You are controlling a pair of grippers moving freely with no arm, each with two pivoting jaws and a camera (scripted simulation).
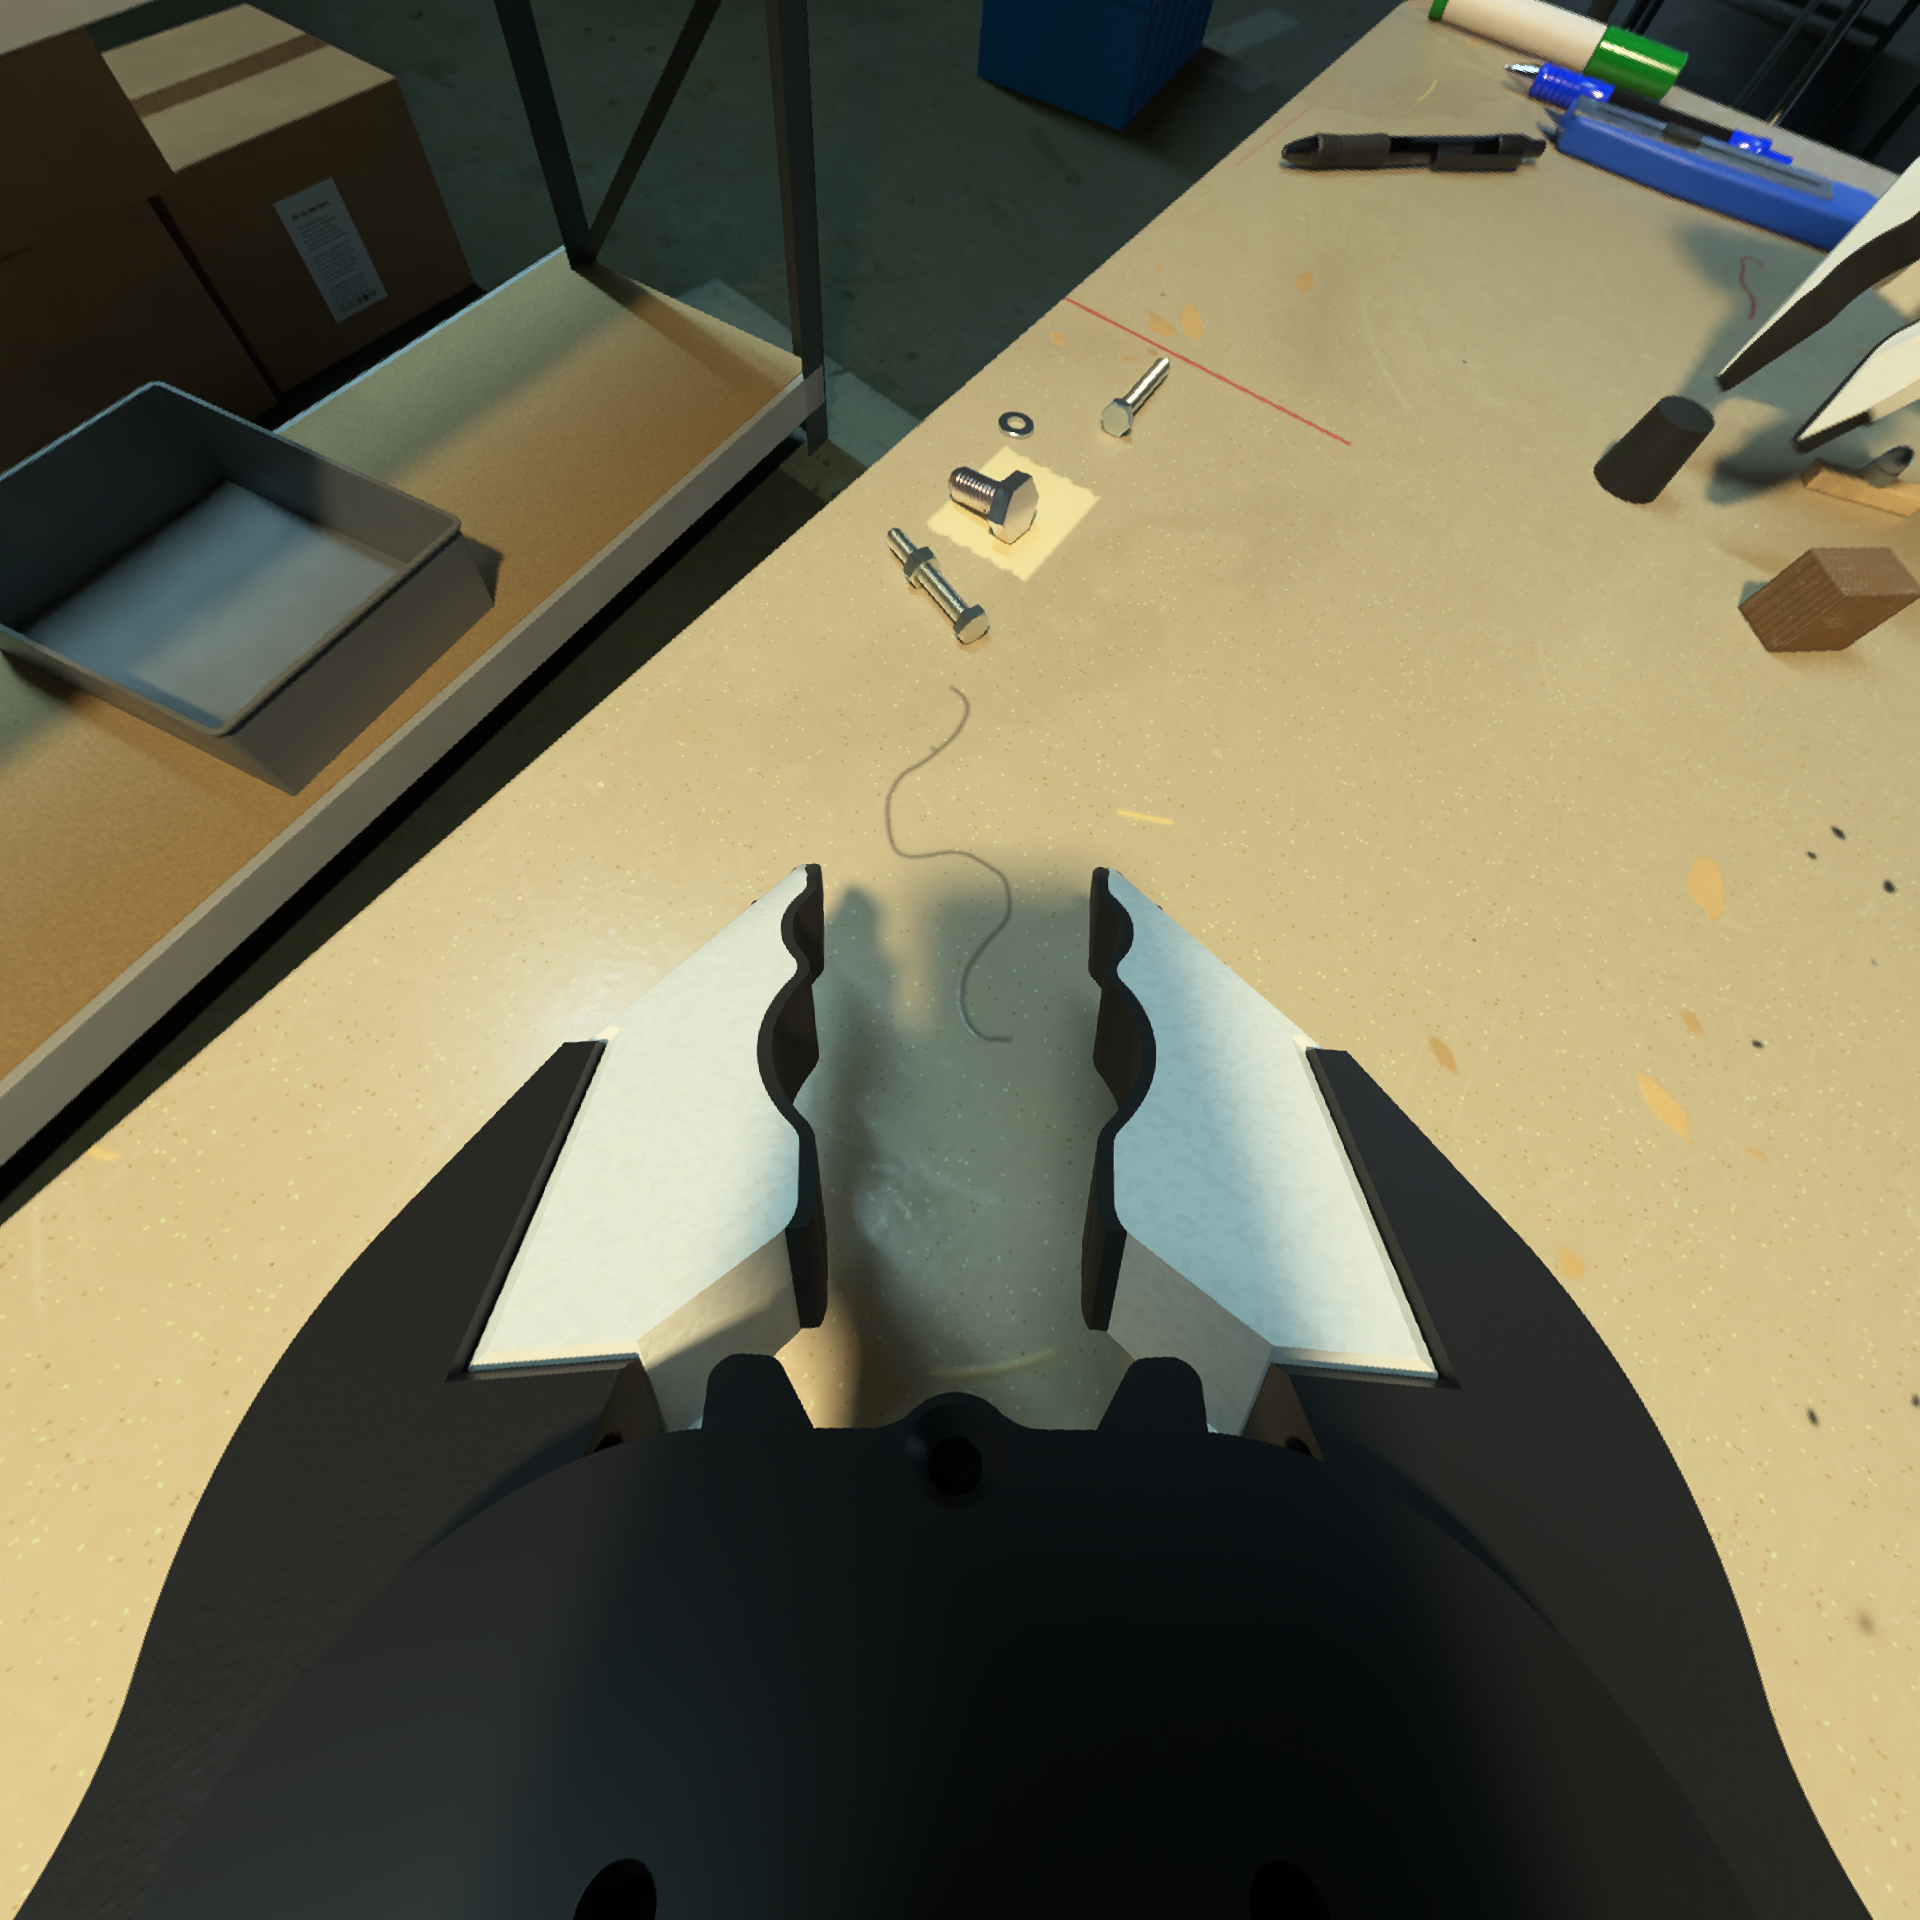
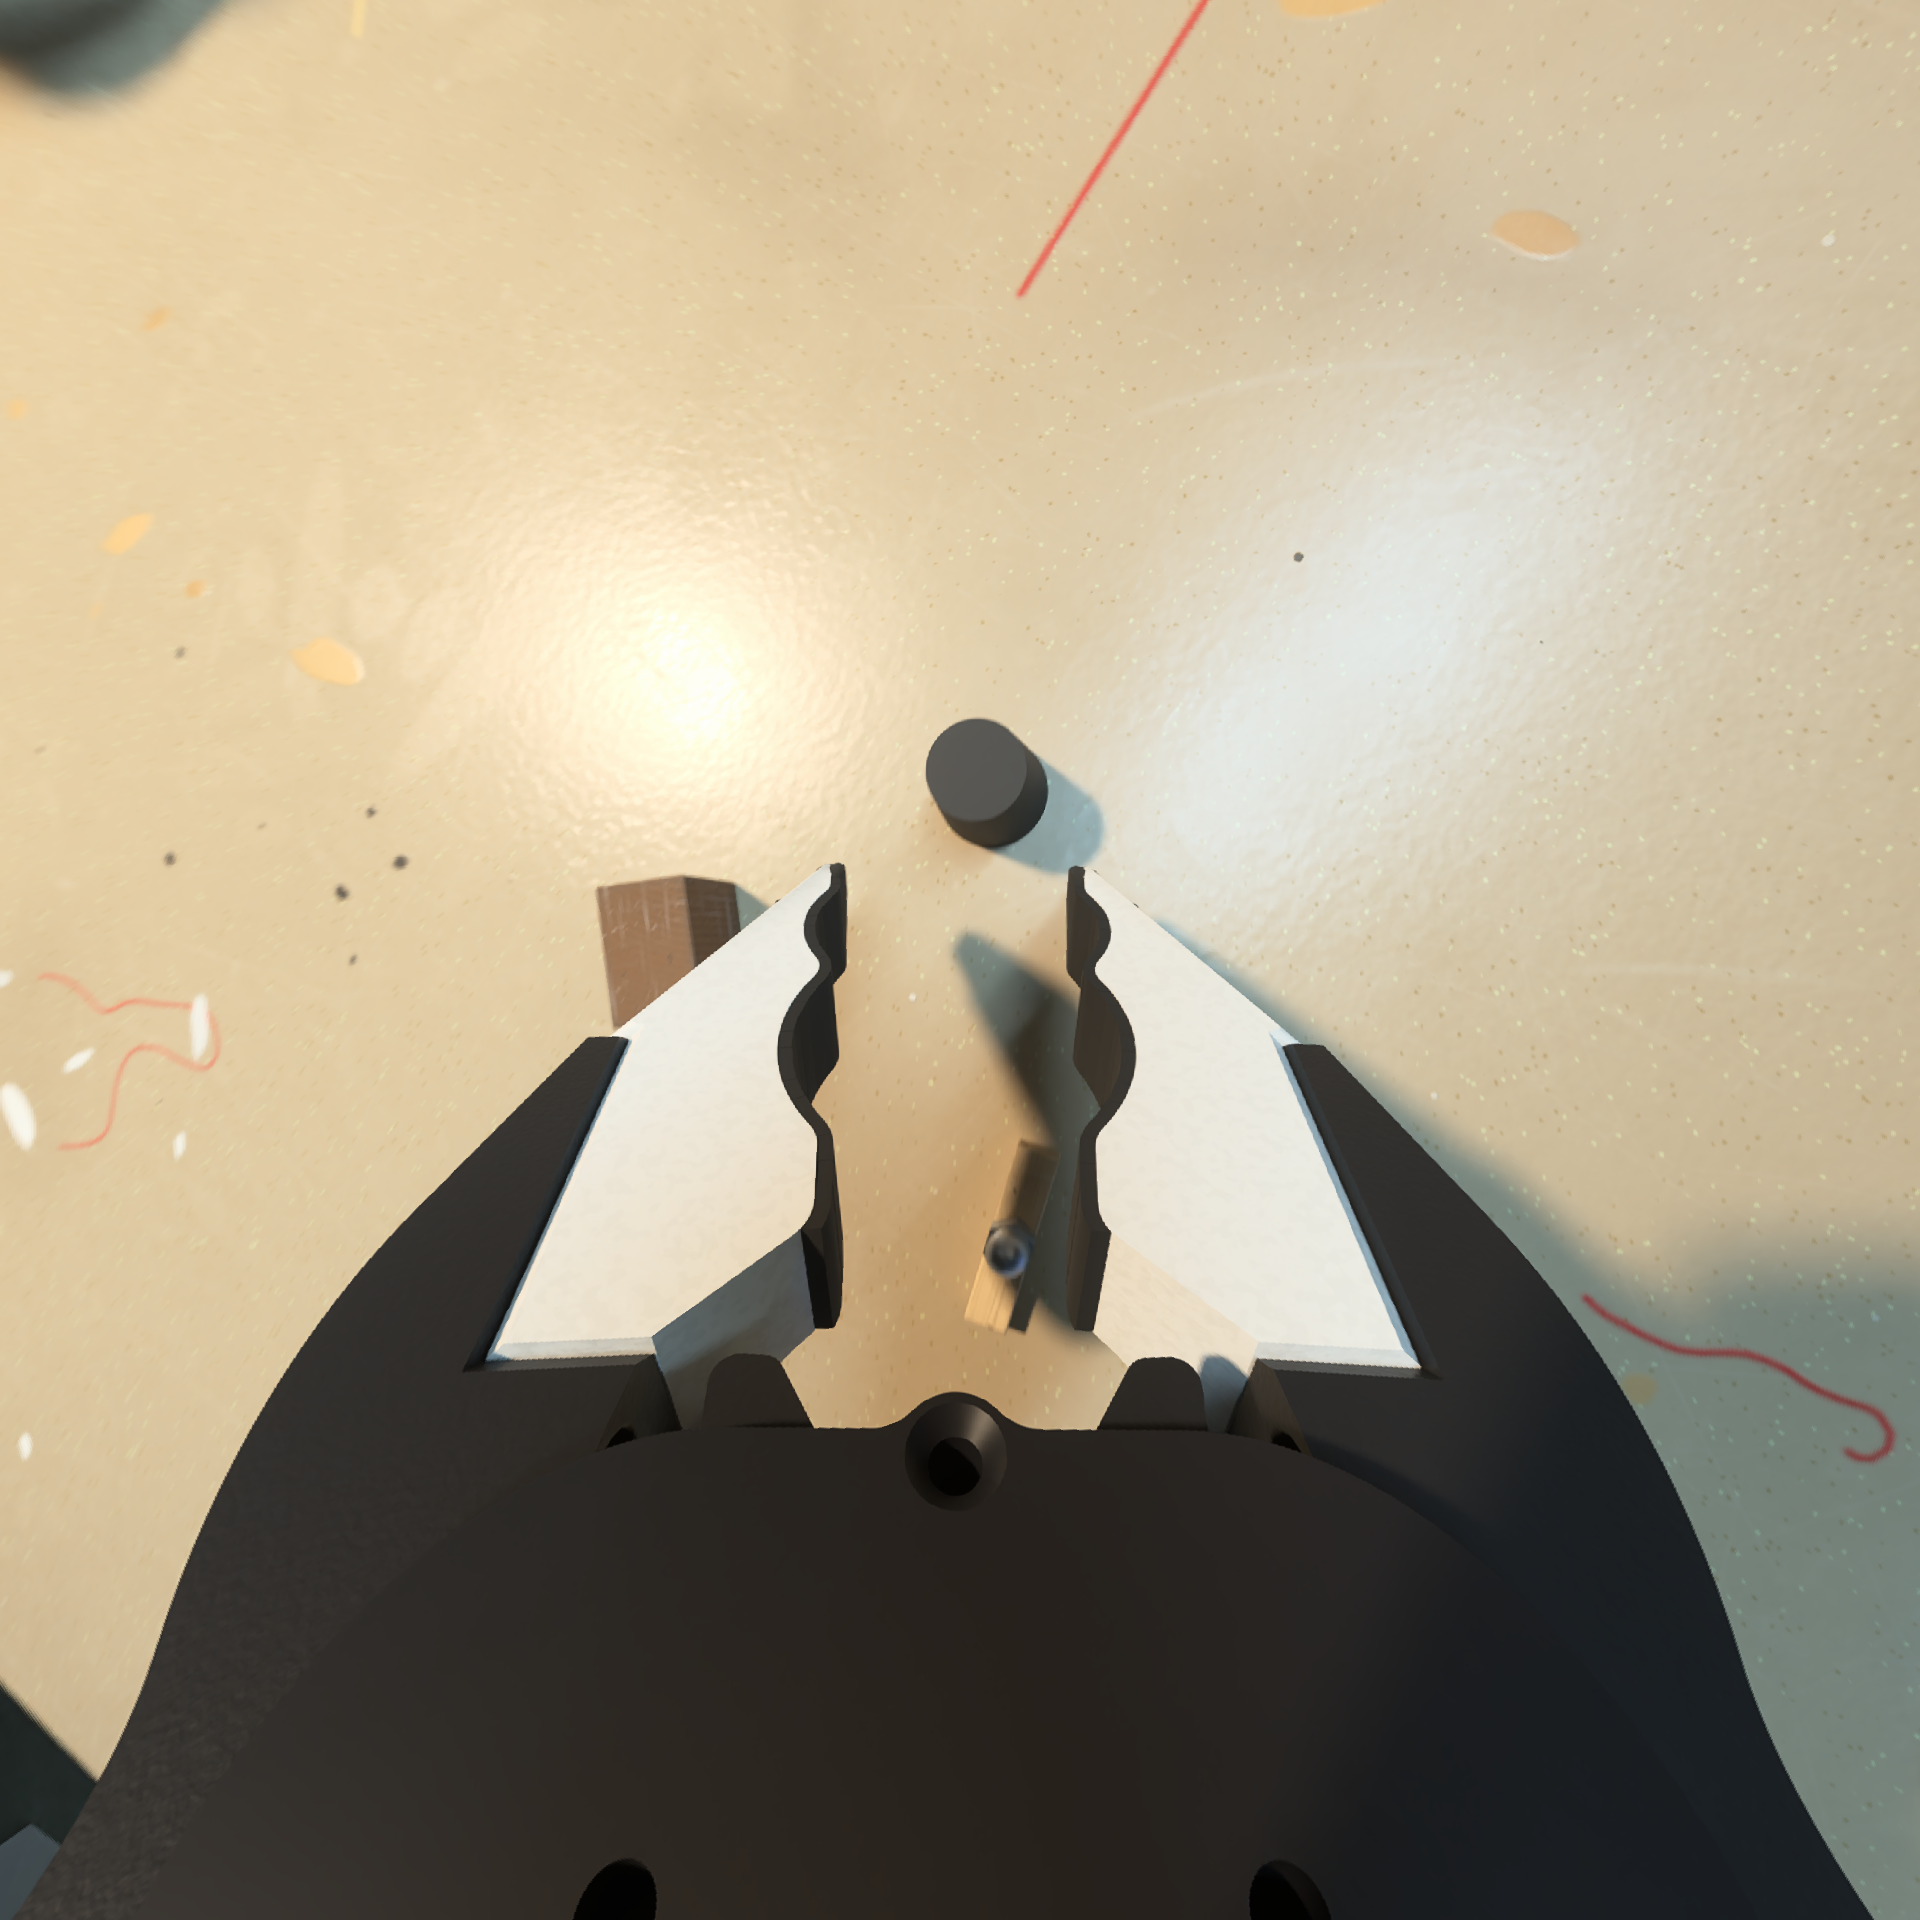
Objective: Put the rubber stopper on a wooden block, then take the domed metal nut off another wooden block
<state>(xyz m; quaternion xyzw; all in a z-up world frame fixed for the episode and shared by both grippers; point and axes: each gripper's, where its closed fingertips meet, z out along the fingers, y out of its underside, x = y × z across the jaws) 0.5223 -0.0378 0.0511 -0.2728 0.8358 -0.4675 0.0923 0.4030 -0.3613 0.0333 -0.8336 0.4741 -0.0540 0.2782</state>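
Between the parted fingers of our right tool [image 2: 956,883], which hold nothing, we see the pale flat wooden block [image 2: 1010,1242] on the desk [image 2: 1455,623] with the domed metal nut [image 2: 1005,1250] on top. Just past the fingertips stands the black rubber stopper [image 2: 985,781], apart from them. Left of the left finger, a darker wooden block [image 2: 660,940] is partly hidden. Our left tool [image 1: 956,883] hangs open and empty, well apart; beyond it lie several bolts [image 1: 995,501].
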